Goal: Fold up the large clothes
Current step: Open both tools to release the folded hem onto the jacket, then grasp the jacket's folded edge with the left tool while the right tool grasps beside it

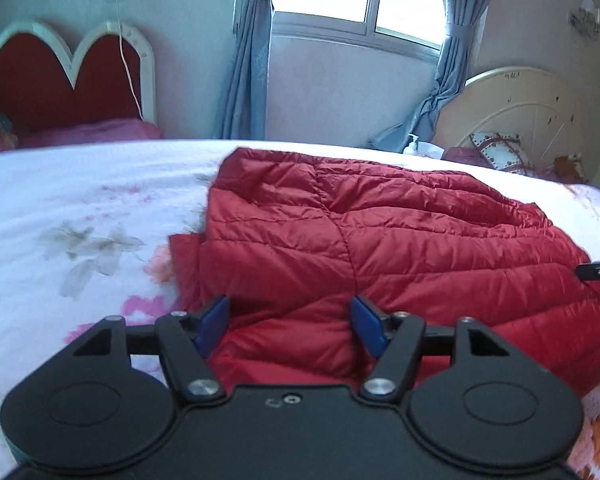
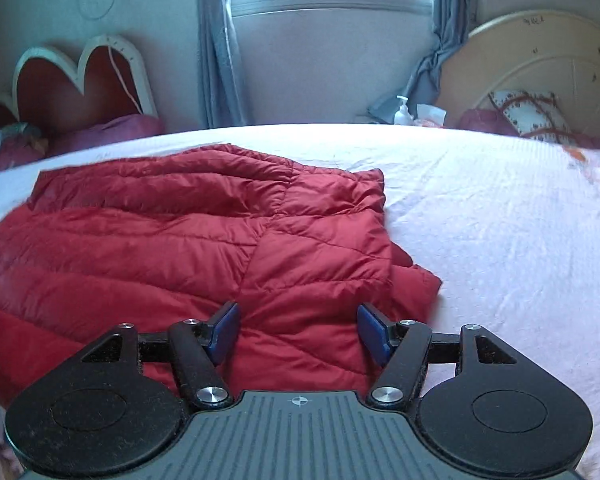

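Now: puffy quilted red jacket (image 1: 380, 240) folded on floral sheet (image 1: 80, 208); left gripper (image 1: 288, 330), right gripper (image 2: 298, 334) jaws wide, empty.

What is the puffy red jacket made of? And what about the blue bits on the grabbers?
The red jacket looks like thin, slightly shiny synthetic fabric, probably nylon or polyester, stitched into padded panels; the filling is hidden. The blue fingertips on the right gripper and the left gripper look matte, maybe rubber or soft plastic, on black plastic arms.
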Available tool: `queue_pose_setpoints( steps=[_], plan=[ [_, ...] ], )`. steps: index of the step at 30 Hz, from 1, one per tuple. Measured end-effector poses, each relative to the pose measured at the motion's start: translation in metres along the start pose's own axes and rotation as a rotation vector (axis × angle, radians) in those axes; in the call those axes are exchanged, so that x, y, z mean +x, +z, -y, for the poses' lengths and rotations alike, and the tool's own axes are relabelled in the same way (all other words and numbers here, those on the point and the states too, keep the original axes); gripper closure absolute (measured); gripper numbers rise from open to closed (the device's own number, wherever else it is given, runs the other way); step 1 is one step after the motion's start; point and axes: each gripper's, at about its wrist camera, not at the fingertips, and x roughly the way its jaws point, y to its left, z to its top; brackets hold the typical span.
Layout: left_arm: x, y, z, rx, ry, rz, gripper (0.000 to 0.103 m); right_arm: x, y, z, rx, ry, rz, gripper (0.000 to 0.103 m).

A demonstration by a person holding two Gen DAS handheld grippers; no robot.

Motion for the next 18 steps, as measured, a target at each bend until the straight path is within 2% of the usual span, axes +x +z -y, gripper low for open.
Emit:
queue_pose_setpoints(
  steps=[3, 6, 8, 11, 12, 13, 14, 15, 16, 18],
  plan=[
    [0.005, 0.004, -0.003, -0.017, -0.008, 0.002, 0.038, 0.01, 0.005, 0.003, 0.028, -0.015, -0.017, 0.039],
    [-0.003, 0.007, -0.01, -0.015, 0.044, 0.06, 0.042, 0.0, 0.004, 0.012, 0.059, -0.053, 0.032, 0.039],
    [-0.004, 0.01, -0.023, -0.064, 0.049, 0.076, 0.042, 0.002, 0.006, 0.023, 0.096, -0.078, 0.04, 0.039],
    [0.013, 0.019, -0.038, -0.106, -0.009, 0.022, 0.034, 0.015, 0.012, 0.046, 0.194, 0.023, 0.001, 0.039],
    [0.02, 0.022, -0.04, -0.118, -0.036, -0.009, 0.035, 0.019, 0.013, 0.05, 0.209, 0.044, -0.007, 0.039],
    [0.027, 0.023, -0.042, -0.129, -0.056, -0.027, 0.044, 0.02, 0.014, 0.052, 0.22, 0.059, -0.006, 0.039],
    [0.03, 0.024, -0.042, -0.132, -0.085, -0.033, 0.053, 0.02, 0.015, 0.053, 0.218, 0.082, -0.002, 0.067],
    [0.033, 0.026, -0.042, -0.135, -0.109, -0.034, 0.07, 0.021, 0.017, 0.053, 0.216, 0.097, -0.008, 0.086],
    [0.034, 0.029, -0.04, -0.124, -0.123, -0.03, 0.082, 0.019, 0.018, 0.053, 0.219, 0.107, -0.003, 0.088],
    [0.032, 0.037, -0.032, -0.069, -0.125, 0.009, 0.086, 0.01, 0.017, 0.05, 0.207, 0.102, 0.043, 0.093]
  ],
)
